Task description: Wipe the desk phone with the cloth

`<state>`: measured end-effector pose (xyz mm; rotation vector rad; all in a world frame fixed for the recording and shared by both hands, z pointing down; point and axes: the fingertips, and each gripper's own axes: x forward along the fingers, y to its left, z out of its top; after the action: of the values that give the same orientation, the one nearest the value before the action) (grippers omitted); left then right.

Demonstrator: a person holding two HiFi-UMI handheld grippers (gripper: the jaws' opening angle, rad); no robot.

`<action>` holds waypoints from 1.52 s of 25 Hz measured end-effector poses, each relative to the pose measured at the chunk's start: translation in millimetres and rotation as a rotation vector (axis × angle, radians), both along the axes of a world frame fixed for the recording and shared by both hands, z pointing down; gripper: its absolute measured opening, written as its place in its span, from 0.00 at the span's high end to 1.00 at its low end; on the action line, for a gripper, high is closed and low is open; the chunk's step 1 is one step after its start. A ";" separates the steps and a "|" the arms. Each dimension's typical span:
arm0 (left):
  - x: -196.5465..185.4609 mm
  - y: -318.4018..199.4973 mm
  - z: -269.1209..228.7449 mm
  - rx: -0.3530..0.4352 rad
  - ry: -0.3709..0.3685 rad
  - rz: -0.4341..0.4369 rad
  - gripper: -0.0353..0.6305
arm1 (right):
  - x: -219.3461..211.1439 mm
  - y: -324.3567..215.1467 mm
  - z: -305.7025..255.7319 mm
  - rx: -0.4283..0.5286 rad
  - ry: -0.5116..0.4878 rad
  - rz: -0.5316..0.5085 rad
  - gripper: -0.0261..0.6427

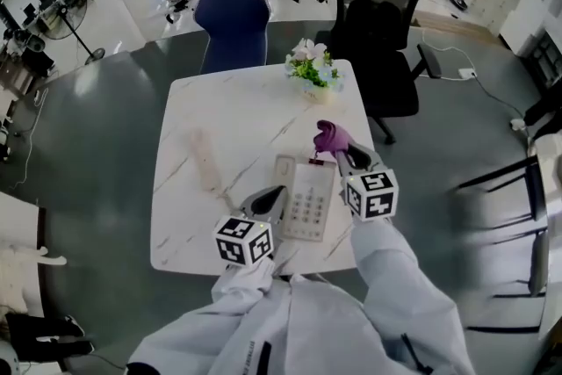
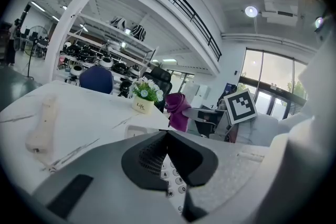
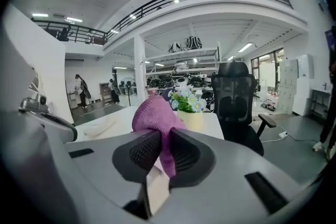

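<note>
The beige desk phone lies near the front edge of the white marble table. Its handset is off the base and lies apart to the left. My right gripper is shut on a purple cloth over the phone's far right corner. In the right gripper view the cloth bulges out above the jaws of my right gripper. My left gripper is at the phone's left edge, shut and holding nothing. In the left gripper view my left gripper has the keypad showing below its jaws.
A small pot of flowers stands at the table's far edge, behind the phone. A blue chair and a black office chair stand at the far side. Shelving with helmets lines the back wall.
</note>
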<state>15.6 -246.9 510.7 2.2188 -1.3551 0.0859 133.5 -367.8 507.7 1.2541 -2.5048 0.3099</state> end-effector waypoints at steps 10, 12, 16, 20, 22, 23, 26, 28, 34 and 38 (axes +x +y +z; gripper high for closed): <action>5.6 -3.3 11.0 -0.019 -0.029 -0.013 0.95 | -29.6 5.0 30.0 -0.025 0.155 -0.142 0.91; 5.5 -2.7 13.9 -0.025 -0.027 -0.014 0.95 | -33.0 10.2 35.6 -0.031 0.177 -0.161 0.91; 8.3 -0.3 16.7 -0.032 -0.024 0.007 0.95 | -37.7 21.9 45.3 -0.061 0.232 -0.196 0.91; 4.8 5.2 19.7 -0.045 -0.018 0.019 0.95 | -39.7 25.8 49.3 -0.072 0.251 -0.179 0.91; 2.0 6.8 21.2 -0.049 -0.014 0.025 0.95 | -40.2 27.1 50.3 -0.071 0.265 -0.169 0.91; 0.8 7.8 21.5 -0.050 -0.012 0.029 0.95 | -40.3 27.9 50.6 -0.071 0.268 -0.164 0.91; -3.0 10.7 22.0 -0.054 -0.008 0.038 0.95 | -40.0 30.8 51.1 -0.077 0.271 -0.143 0.91; -4.4 11.9 21.9 -0.057 -0.005 0.043 0.95 | -40.4 32.7 51.1 -0.079 0.277 -0.137 0.91; -0.8 14.3 23.9 -0.064 0.008 0.073 0.95 | -39.7 37.5 52.9 -0.082 0.297 -0.127 0.91; 0.5 16.3 22.8 -0.065 0.020 0.087 0.95 | -38.4 43.1 54.2 -0.086 0.305 -0.121 0.91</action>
<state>16.1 -230.6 533.5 2.2176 -1.2275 0.1366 95.1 -324.8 562.0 1.0258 -2.2686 0.1798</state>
